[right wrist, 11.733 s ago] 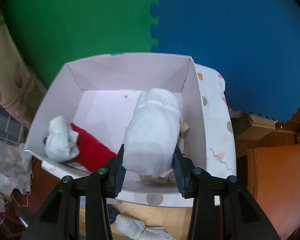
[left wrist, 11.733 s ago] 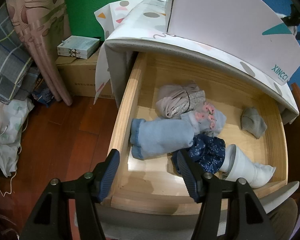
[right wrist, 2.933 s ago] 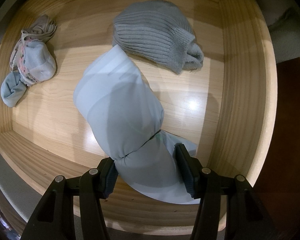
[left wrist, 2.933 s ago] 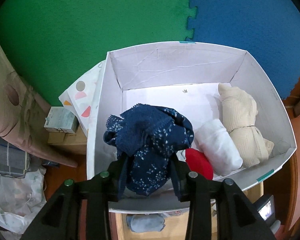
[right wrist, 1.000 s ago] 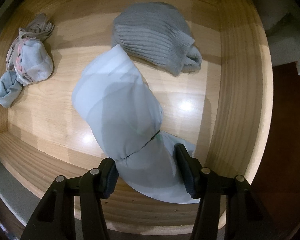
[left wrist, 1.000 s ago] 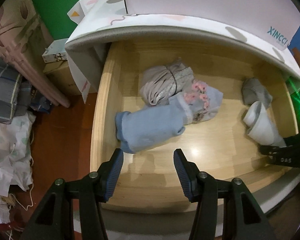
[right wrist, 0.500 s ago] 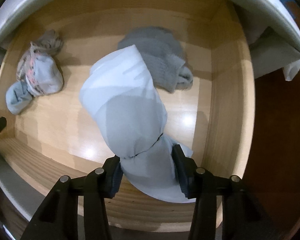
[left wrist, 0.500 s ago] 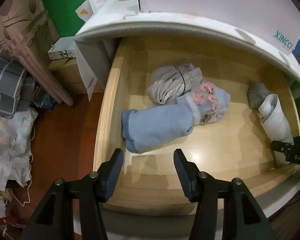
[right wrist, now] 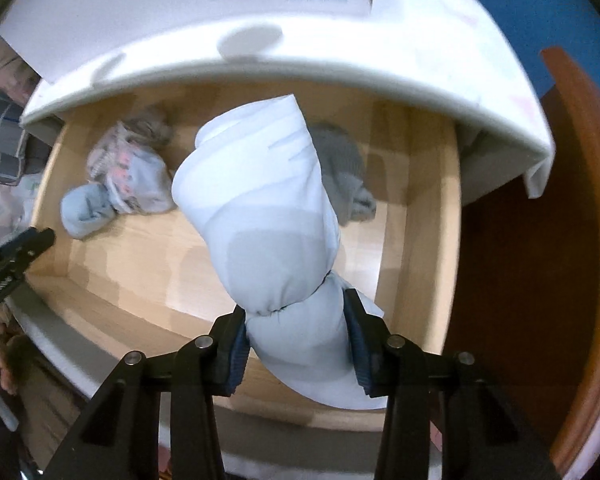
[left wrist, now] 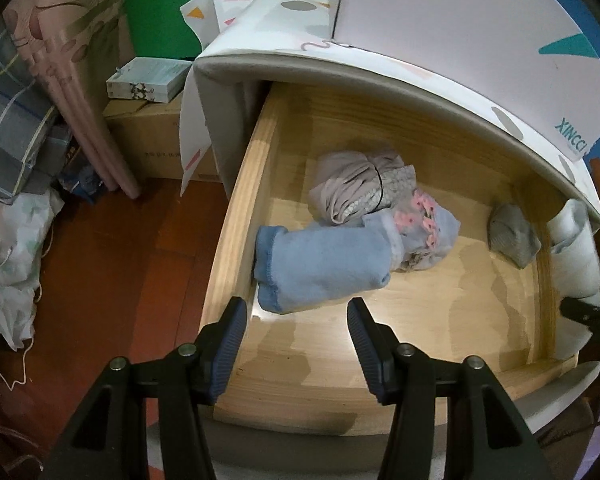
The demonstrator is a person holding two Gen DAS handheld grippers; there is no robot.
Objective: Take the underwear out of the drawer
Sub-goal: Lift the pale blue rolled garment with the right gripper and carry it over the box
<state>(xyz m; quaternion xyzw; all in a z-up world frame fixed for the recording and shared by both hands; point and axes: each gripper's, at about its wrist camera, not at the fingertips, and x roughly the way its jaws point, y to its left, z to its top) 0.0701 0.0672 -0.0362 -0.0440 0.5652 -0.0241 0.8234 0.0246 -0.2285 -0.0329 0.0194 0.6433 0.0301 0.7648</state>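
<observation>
a pale rolled underwear bundle (right wrist: 268, 216) is clamped by the right gripper (right wrist: 296, 344) above the wooden drawer (left wrist: 236, 240). the left gripper (left wrist: 296, 344) is held wide apart, empty, over the drawer's front edge.

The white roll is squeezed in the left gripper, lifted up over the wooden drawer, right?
Not the left one. The right wrist view shows the right gripper shut on the white roll, held up over the wooden drawer. The left gripper is open and empty.
</observation>
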